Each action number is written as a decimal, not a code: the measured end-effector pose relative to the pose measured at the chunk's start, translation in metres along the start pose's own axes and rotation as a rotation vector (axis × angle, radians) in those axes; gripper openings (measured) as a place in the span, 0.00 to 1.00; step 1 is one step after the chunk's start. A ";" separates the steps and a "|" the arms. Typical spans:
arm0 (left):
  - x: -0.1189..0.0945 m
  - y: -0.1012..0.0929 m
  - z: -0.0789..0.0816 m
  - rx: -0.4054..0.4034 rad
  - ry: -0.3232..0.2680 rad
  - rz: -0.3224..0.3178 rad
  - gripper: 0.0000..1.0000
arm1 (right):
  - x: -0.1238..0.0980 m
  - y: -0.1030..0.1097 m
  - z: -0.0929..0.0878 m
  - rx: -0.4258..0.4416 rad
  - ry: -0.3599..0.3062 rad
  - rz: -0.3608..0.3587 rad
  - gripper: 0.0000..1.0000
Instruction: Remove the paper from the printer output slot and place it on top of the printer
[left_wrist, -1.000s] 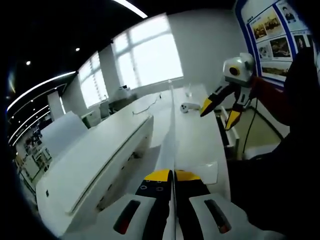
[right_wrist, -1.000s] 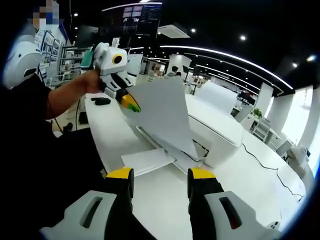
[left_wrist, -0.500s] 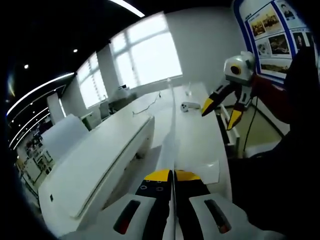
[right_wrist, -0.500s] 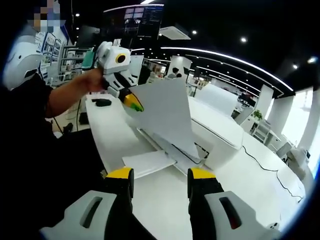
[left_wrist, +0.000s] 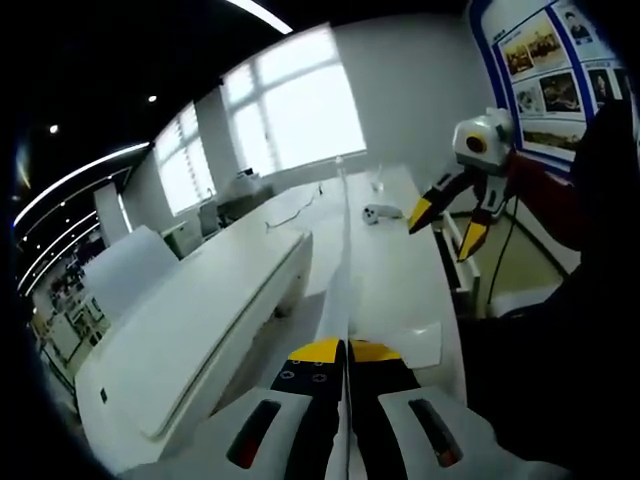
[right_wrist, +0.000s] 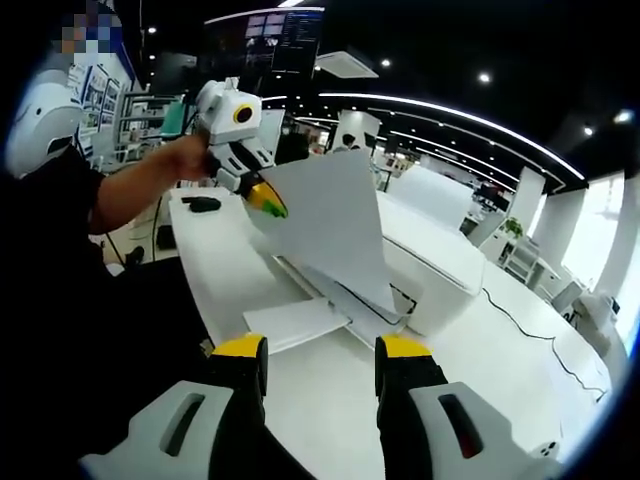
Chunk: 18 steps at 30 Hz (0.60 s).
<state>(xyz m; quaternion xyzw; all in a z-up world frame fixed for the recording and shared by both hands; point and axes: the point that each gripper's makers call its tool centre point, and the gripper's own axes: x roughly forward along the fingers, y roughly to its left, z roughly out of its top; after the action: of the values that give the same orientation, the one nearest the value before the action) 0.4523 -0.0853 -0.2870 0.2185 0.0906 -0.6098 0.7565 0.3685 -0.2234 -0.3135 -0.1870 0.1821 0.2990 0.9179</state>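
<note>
My left gripper (left_wrist: 347, 350) is shut on a white sheet of paper (left_wrist: 340, 270), seen edge-on as a thin line running away from the jaws. In the right gripper view the same left gripper (right_wrist: 262, 198) holds the paper (right_wrist: 325, 235) by its upper left corner, lifted and tilted above the white printer (right_wrist: 430, 265); the sheet's lower edge is still near the output slot. The printer (left_wrist: 190, 320) lies to the left in the left gripper view. My right gripper (right_wrist: 322, 355) is open with nothing between its jaws, and it also hangs open at the far right (left_wrist: 447, 225).
The printer stands on a long white table (right_wrist: 480, 360). An extended white output tray (right_wrist: 295, 325) juts toward me. A cable (right_wrist: 530, 325) runs along the table at right, a dark small object (right_wrist: 203, 203) lies at the far end, and a person's arm (right_wrist: 130, 195) holds the left gripper.
The left gripper has shifted the held sheet slightly, raising it a little. The right gripper stays open and nearly still.
</note>
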 end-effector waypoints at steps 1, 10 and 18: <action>0.000 0.000 0.000 0.000 0.001 -0.001 0.06 | 0.000 0.000 0.000 -0.001 -0.001 0.000 0.39; -0.001 0.009 0.002 -0.010 -0.007 -0.002 0.06 | 0.000 0.001 0.000 -0.004 0.004 0.001 0.39; -0.002 0.013 0.003 -0.026 -0.020 -0.008 0.06 | 0.001 0.001 0.001 -0.003 0.003 0.002 0.39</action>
<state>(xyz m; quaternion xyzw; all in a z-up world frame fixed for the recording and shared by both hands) 0.4637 -0.0826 -0.2802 0.2024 0.0919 -0.6138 0.7575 0.3689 -0.2219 -0.3132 -0.1888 0.1832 0.2999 0.9170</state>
